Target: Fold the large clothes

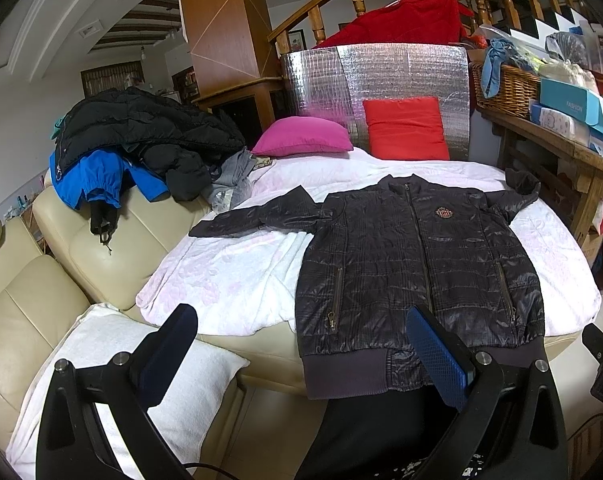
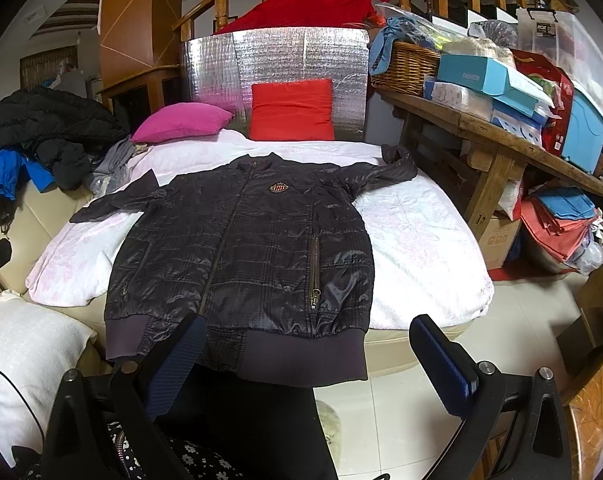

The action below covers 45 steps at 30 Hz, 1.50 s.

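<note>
Jacket: a dark quilted zip-up jacket (image 1: 417,256) lies flat, front side up, on the white fluffy blanket (image 1: 229,280); its zip is closed and a small round badge (image 1: 445,213) sits on the chest
Sleeves: both are spread out to the sides; the one by the wooden table is bent at its end
Hem: the dark ribbed band (image 2: 285,356) at the bottom hangs a little over the near edge of the cream leather sofa (image 1: 113,248)
Left gripper: the left gripper (image 1: 305,340) is let go and wide apart, holding nothing; one blue padded finger (image 1: 437,360) shows in front of the jacket's hem, but I cannot tell if it touches
Right gripper: the right gripper (image 2: 309,348) is also spread wide and empty, hanging in front of the hem
Pillows: a pink pillow (image 1: 301,140) and a red pillow (image 1: 405,128) rest at the far end, by a shiny silver sheet (image 1: 381,76)
Pile: a black puffy coat (image 1: 141,128) and a blue coat (image 1: 97,180) are heaped on the sofa back, well apart from the jacket
Surface: a long wooden surface (image 2: 501,140) beside the blanket holds a woven basket (image 2: 405,64) and light blue boxes (image 2: 485,76)
Person: dark trouser legs (image 2: 261,432) show below the grippers
</note>
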Each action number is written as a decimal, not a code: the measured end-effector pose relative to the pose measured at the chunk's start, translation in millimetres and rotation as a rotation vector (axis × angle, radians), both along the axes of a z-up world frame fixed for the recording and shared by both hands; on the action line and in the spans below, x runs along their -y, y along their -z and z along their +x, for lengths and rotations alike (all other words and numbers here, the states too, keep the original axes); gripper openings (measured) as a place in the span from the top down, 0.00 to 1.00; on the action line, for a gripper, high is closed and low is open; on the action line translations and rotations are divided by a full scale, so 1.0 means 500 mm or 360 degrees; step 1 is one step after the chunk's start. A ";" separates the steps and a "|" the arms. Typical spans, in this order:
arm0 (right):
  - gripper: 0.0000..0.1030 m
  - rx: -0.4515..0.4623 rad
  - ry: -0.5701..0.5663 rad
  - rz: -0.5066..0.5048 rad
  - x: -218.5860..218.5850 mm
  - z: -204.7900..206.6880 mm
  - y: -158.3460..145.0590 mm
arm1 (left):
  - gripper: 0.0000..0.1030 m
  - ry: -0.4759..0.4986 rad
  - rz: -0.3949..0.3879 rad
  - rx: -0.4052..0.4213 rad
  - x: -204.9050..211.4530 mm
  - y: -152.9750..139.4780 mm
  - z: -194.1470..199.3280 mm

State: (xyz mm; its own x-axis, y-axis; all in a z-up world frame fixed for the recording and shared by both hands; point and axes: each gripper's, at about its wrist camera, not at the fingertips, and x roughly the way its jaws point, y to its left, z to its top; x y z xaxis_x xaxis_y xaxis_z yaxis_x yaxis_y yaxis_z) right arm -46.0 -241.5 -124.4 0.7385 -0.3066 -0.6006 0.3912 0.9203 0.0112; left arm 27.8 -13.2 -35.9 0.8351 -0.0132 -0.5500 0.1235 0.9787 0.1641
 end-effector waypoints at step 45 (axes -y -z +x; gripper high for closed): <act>0.00 0.0012 0.0051 0.0046 0.043 0.012 -0.004 | 0.00 0.0018 0.0003 -0.0076 0.010 0.026 0.049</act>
